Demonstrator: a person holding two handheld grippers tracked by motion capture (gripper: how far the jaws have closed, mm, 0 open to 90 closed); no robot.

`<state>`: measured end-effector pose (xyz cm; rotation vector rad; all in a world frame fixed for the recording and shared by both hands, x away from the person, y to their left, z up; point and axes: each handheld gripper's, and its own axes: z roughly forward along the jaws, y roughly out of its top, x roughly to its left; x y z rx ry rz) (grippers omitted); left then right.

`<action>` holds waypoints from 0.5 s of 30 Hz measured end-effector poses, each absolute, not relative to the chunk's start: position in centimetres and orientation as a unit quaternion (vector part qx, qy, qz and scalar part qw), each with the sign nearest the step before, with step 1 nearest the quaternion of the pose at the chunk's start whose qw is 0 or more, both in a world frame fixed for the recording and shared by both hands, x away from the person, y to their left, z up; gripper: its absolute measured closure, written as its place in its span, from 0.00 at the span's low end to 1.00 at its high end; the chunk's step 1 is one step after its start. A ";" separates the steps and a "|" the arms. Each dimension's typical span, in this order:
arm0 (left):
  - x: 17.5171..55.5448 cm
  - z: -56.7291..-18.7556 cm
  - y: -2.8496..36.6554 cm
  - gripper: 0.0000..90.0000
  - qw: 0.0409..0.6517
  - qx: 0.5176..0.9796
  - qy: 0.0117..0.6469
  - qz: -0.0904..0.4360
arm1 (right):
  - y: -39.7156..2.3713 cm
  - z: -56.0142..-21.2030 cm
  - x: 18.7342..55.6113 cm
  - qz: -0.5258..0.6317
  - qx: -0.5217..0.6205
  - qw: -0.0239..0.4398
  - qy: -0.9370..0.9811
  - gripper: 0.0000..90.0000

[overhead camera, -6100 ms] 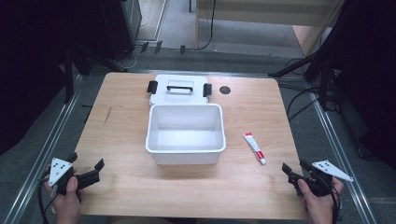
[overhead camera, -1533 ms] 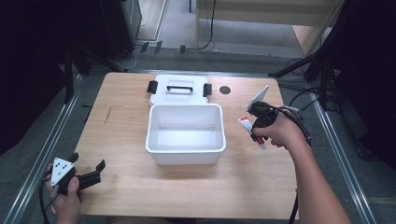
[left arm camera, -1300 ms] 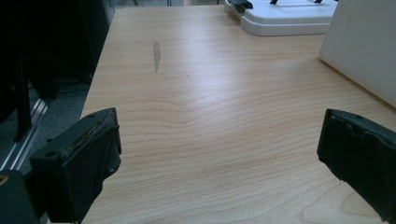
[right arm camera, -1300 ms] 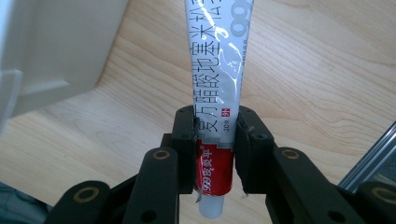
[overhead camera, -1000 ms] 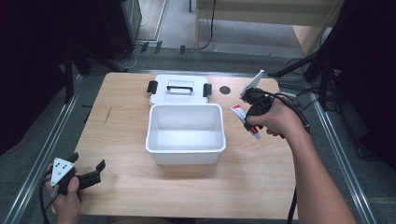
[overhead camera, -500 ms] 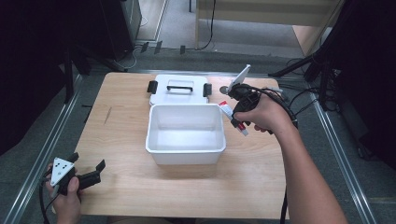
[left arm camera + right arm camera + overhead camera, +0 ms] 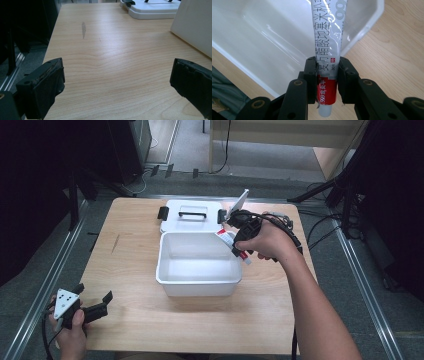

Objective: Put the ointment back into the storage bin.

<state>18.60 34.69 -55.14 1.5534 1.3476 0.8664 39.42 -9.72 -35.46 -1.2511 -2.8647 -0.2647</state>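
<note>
High view overhead facing forward-down, both gripper views low, close, sharing white bin (image 7: 199, 265) with it.

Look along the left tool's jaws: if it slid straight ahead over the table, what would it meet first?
Probably the white lid at the far edge; depth is unclear, and the box wall stands just right of the line.

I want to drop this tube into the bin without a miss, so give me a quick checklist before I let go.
1. Right gripper shut on the tube: ok.
2. Tube over the bin opening: not ok; it hangs at the right rim, its cap end outside.
3. Bin interior free of other items: ok.
4. Lid off and lying behind the bin: ok.
5. Left gripper open and parked at the near left table corner, away from the bin: ok.
</note>
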 end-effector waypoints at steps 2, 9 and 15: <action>18.6 -55.1 34.7 0.00 0.440 0.625 0.543 0.348 | -9.2 -35.5 39.3 -0.087 -0.391 0.002 -0.916 0.81; 18.6 -55.1 34.7 0.00 0.440 0.625 0.543 0.348 | -7.7 -35.8 39.0 -0.094 -0.336 0.002 -0.937 0.81; 18.6 -55.1 34.7 0.00 0.441 0.624 0.543 0.347 | -6.6 -36.4 38.7 -0.108 -0.257 -0.005 -0.960 0.81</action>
